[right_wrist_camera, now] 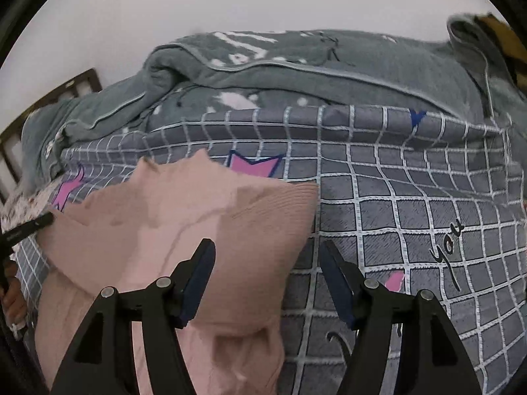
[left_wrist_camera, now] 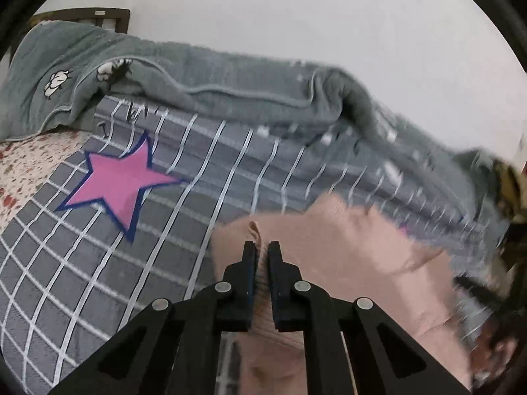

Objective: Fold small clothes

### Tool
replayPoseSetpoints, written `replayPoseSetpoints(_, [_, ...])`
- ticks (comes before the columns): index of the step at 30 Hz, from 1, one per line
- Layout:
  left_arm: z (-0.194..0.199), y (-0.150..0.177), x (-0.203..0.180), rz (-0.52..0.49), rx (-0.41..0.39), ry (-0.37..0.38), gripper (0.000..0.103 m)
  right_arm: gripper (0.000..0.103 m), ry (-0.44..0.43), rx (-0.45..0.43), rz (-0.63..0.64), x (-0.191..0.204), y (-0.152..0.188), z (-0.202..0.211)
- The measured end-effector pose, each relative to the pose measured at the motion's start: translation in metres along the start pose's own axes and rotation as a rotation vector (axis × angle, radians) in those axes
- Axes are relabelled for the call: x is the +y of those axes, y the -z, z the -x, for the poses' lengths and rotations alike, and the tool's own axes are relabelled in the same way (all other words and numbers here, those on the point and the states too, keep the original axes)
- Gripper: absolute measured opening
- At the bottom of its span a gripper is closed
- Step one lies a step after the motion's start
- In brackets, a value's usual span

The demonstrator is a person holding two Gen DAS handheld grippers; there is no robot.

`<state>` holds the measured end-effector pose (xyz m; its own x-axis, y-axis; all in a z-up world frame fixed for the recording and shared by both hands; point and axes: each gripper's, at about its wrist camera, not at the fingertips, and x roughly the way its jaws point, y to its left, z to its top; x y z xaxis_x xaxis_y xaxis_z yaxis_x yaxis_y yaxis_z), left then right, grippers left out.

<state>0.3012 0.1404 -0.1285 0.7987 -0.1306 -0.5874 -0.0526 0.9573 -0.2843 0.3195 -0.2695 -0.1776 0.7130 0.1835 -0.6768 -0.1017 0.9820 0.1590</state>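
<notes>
Garment (right_wrist_camera: pixel 184 217), pink, fine rib knit, soft and creased; partly folded, one ribbed edge running straight toward the bedcover's middle, upper edge ragged in outline. Lies on the bedcover's near-left portion in the right wrist view; in the left wrist view the same garment (left_wrist_camera: pixel 346 250) spreads rightward from the fingers, its far side blurred.

Bedcover (right_wrist_camera: pixel 411 217), grey plush with white grid lines, pink stars outlined in navy (left_wrist_camera: pixel 122 181), black script lettering. Open grid cloth extends right of the garment to the cover's far and right edges.

Blanket (right_wrist_camera: pixel 296 65), grey-green fleece with piped hem and white motifs, heaped along the far edge against a pale wall. Floral sheet (left_wrist_camera: pixel 23 168) shows at the left corner; dark wooden headboard (left_wrist_camera: pixel 108 16) beyond.

Left gripper (left_wrist_camera: pixel 261 247): black fingers nearly together, a raised pinch of pink knit caught between the pads.

Right gripper (right_wrist_camera: pixel 266 253): fingers spread wide, holding nothing; left finger over the garment's ribbed edge, right finger over bare bedcover.
</notes>
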Motion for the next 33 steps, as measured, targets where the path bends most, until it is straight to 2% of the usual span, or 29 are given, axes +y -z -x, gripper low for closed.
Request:
replayPoseSetpoints(3, [-0.015, 0.009, 0.004, -0.016, 0.061, -0.049, 0.009, 0.064, 0.005, 0.023, 0.004, -0.001, 0.003, -0.011])
replayPoseSetpoints(5, [-0.03, 0.025, 0.01, -0.026, 0.139, -0.078, 0.011, 0.064, 0.011, 0.041, 0.006, -0.001, 0.006, -0.019])
replayPoseSetpoints(7, [-0.036, 0.035, 0.015, -0.037, 0.161, -0.106, 0.022, 0.064, 0.018, 0.065, 0.001, -0.001, 0.006, -0.027])
replayPoseSetpoints(8, [-0.034, 0.035, 0.018, -0.03, 0.152, -0.108, 0.033, 0.064, 0.013, 0.081, -0.003, -0.002, 0.007, -0.032])
replayPoseSetpoints(9, [-0.033, 0.034, 0.02, -0.022, 0.156, -0.099, 0.049, 0.064, 0.004, 0.095, -0.005, -0.003, 0.007, -0.035])
replayPoseSetpoints(11, [-0.034, 0.029, 0.024, -0.005, 0.179, -0.046, 0.077, 0.064, -0.013, 0.122, -0.003, -0.002, 0.009, -0.041])
replayPoseSetpoints(14, [-0.041, 0.031, 0.022, -0.021, 0.194, -0.052, 0.076, 0.063, -0.047, 0.155, 0.02, 0.002, 0.012, -0.051])
replayPoseSetpoints(15, [-0.044, 0.032, 0.019, -0.035, 0.196, -0.064, 0.076, 0.047, -0.058, 0.154, 0.033, 0.004, 0.012, -0.052])
replayPoseSetpoints(16, [-0.044, 0.032, 0.015, -0.045, 0.196, -0.065, 0.076, 0.023, -0.074, 0.134, 0.044, 0.006, 0.012, -0.05])
replayPoseSetpoints(18, [-0.043, 0.033, 0.01, -0.058, 0.203, -0.028, 0.076, 0.016, -0.053, 0.047, 0.037, 0.001, 0.007, -0.033])
replayPoseSetpoints(20, [-0.043, 0.034, 0.006, -0.069, 0.203, -0.021, 0.076, 0.015, -0.059, -0.014, -0.009, -0.011, 0.004, -0.021])
replayPoseSetpoints(21, [-0.044, 0.035, 0.004, -0.081, 0.208, -0.04, 0.076, 0.017, -0.064, 0.013, -0.026, -0.016, 0.003, -0.025])
replayPoseSetpoints(23, [-0.049, 0.038, 0.002, -0.09, 0.216, -0.067, 0.076, 0.021, -0.032, 0.137, -0.056, -0.023, 0.006, -0.052])
replayPoseSetpoints(24, [-0.048, 0.039, 0.002, -0.091, 0.208, -0.07, 0.076, 0.023, -0.034, 0.146, -0.061, -0.023, 0.006, -0.054])
replayPoseSetpoints(25, [-0.047, 0.039, 0.002, -0.092, 0.205, -0.072, 0.076, 0.032, -0.021, 0.13, -0.052, -0.022, 0.004, -0.048])
replayPoseSetpoints(27, [-0.047, 0.04, 0.001, -0.097, 0.204, -0.078, 0.076, 0.043, 0.048, 0.074, -0.015, -0.018, 0.004, -0.036])
replayPoseSetpoints(28, [-0.047, 0.04, 0.001, -0.1, 0.203, -0.084, 0.075, 0.041, 0.068, 0.07, -0.001, -0.016, 0.005, -0.036])
replayPoseSetpoints(29, [-0.048, 0.04, 0.0, -0.108, 0.202, -0.089, 0.072, 0.035, 0.068, 0.104, 0.005, -0.015, 0.006, -0.042])
replayPoseSetpoints(30, [-0.046, 0.041, -0.002, -0.119, 0.2, -0.087, 0.065, 0.028, 0.065, 0.133, 0.016, -0.014, 0.007, -0.049])
replayPoseSetpoints(33, [-0.037, 0.043, -0.006, -0.156, 0.192, -0.1, 0.062, 0.029, 0.106, 0.109, 0.047, -0.007, 0.003, -0.037])
